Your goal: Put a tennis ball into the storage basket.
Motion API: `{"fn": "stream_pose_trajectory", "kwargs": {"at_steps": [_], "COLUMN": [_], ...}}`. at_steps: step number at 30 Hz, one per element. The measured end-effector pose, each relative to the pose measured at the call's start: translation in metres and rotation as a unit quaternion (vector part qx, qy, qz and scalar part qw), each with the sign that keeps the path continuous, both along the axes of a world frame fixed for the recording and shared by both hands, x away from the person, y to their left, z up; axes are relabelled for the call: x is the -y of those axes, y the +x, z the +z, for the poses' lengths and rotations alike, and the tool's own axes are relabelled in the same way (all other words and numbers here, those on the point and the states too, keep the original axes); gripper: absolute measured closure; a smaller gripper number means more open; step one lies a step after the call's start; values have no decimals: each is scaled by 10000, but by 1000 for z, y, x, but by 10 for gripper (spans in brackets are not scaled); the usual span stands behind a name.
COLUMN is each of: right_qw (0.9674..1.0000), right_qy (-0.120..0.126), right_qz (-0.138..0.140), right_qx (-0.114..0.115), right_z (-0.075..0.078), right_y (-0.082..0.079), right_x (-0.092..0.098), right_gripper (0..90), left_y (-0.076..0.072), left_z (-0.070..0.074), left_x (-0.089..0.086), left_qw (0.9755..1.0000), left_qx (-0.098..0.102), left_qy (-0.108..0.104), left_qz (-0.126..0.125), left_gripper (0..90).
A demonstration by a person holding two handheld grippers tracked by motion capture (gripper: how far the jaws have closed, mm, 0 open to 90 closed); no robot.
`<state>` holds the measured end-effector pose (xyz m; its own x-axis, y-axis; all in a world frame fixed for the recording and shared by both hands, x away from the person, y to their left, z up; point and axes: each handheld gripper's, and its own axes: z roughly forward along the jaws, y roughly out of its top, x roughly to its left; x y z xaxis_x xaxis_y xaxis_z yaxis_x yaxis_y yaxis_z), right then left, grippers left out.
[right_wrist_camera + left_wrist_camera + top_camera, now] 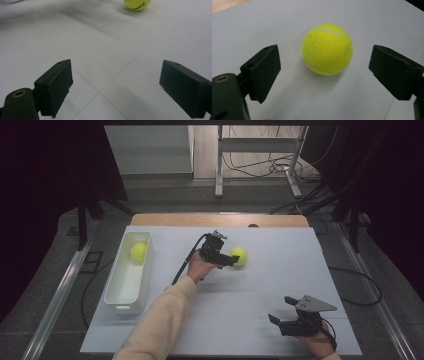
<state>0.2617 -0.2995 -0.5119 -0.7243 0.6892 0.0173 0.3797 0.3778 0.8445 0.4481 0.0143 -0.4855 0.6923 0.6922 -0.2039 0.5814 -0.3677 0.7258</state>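
A yellow tennis ball (pixel 239 256) lies on the white table mat (pixel 270 285) near the middle. My left gripper (pixel 231 260) reaches it from the left, and in the left gripper view the ball (pixel 327 49) rests on the mat between the two black pads (pixel 263 71), which stand apart from it on both sides. A second yellow tennis ball (pixel 138 251) sits in the far end of a white bin (pixel 116 297) at the left. My right gripper (pixel 280 312) rests open near the front right of the mat, with nothing between its fingers; the ball (pixel 137 4) shows far ahead of it.
The white bin runs along the mat's left side. A wooden table edge (pixel 220 220) shows behind the mat. Beyond it are a metal desk frame (pixel 260 160) and cables on the floor. A cable (pixel 186 262) trails from my left gripper.
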Motion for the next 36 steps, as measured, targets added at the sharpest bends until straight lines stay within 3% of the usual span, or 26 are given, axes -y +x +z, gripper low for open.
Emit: {"fn": "stream_pose_trajectory", "kwargs": {"at_steps": [36], "right_qw": [10000], "right_qy": [30], "right_qz": [-35], "right_qx": [-24], "right_z": [-1], "right_y": [0], "right_x": [2], "right_gripper": [118], "left_y": [18], "left_z": [-21], "left_x": [31], "left_qw": [9996], "left_qx": [-194], "left_qy": [178], "left_qz": [-103], "left_gripper": [99]}}
